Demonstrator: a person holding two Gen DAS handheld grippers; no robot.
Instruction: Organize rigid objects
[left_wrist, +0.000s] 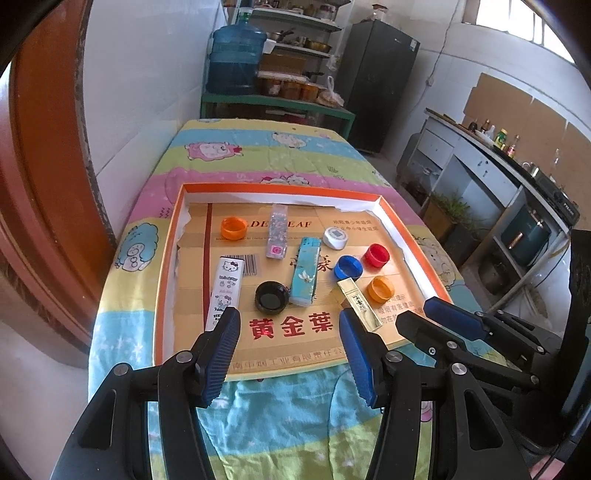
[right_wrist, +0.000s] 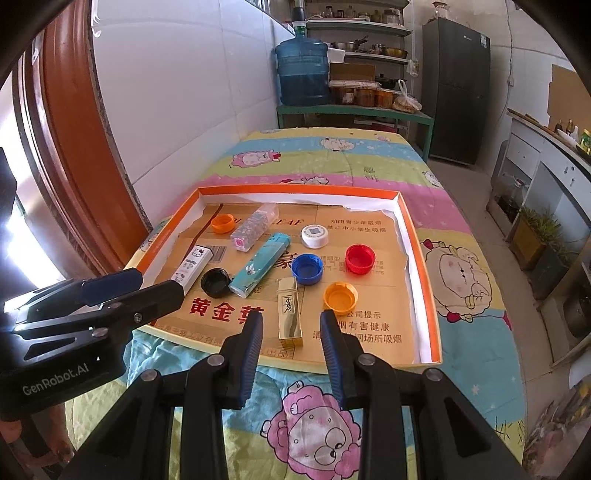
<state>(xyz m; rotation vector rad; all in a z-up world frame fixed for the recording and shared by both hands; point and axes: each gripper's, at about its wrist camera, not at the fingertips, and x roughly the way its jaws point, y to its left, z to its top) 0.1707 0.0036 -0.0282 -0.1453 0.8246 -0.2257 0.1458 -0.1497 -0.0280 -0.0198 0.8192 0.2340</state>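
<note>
An orange-rimmed tray (left_wrist: 280, 188) (right_wrist: 299, 192) lined with cardboard holds several bottle caps and small boxes. Among them are a gold box (right_wrist: 290, 314) (left_wrist: 360, 304), a teal box (left_wrist: 305, 271), a white cartoon-cat box (left_wrist: 226, 291), a clear glittery box (left_wrist: 277, 230), a black cap (left_wrist: 271, 295), a blue cap (right_wrist: 307, 268), a red cap (right_wrist: 360, 259) and an orange cap (right_wrist: 340, 297). My left gripper (left_wrist: 288, 314) hovers open over the tray's near edge, holding nothing. My right gripper (right_wrist: 291, 315) hangs beside it, its fingers apart above the gold box without touching it.
The tray lies on a table under a striped cartoon cloth (right_wrist: 332, 162). A white tiled wall and a brown door frame (left_wrist: 44, 184) run along the left. Behind the table stand a green shelf with a water jug (left_wrist: 236, 59) and a dark fridge (left_wrist: 380, 81); a counter lines the right.
</note>
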